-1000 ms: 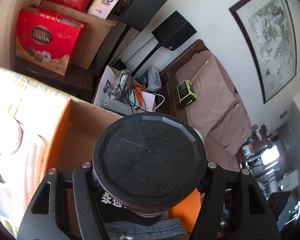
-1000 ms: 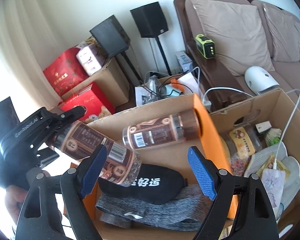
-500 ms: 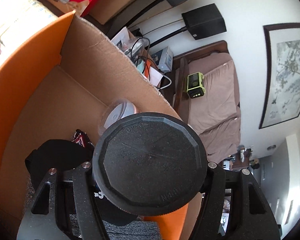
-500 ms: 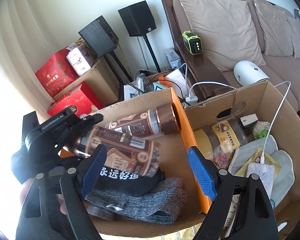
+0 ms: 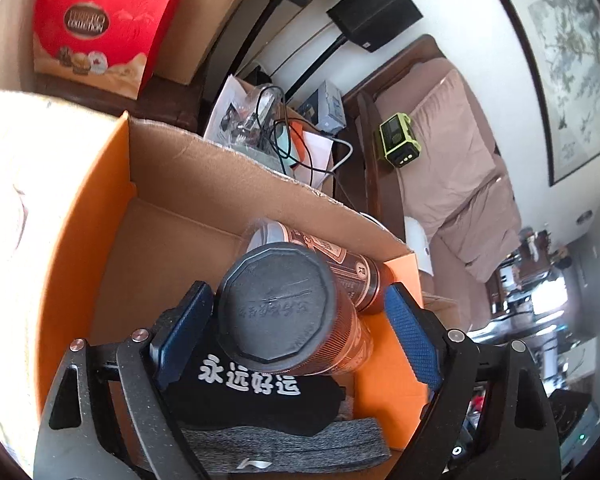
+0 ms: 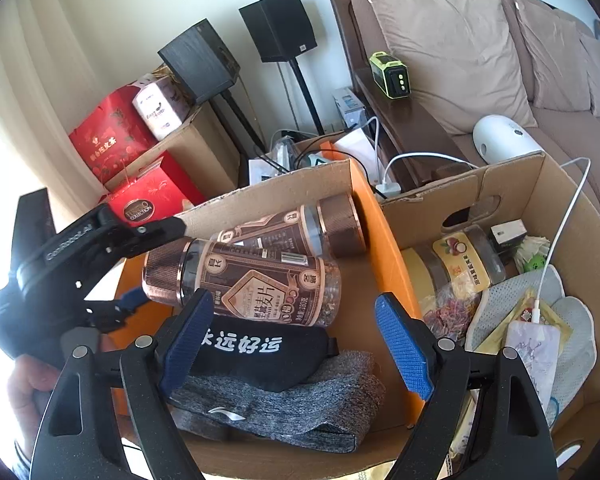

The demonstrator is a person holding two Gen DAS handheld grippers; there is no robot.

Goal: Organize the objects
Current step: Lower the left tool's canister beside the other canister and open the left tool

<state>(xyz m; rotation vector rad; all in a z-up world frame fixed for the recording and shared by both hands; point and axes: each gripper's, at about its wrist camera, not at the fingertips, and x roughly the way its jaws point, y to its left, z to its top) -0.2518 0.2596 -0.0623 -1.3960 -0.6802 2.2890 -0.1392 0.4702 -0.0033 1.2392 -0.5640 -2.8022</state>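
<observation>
A brown jar with a copper lid lies on its side in the orange-lined cardboard box, beside a second, like jar against the back wall. In the left wrist view its dark lid faces the camera between the blue pads. My left gripper is open, its fingers apart from the jar's sides. It also shows at the left of the right wrist view. My right gripper is open and empty above the box's front. A black eye mask and a grey band lie in front.
A second cardboard box at the right holds another jar, a white cable, slippers and packets. Red gift boxes, speakers on stands and a sofa stand behind.
My left gripper lowered the jar into the box, laid it beside the other jar and opened. My right gripper stayed open and moved little.
</observation>
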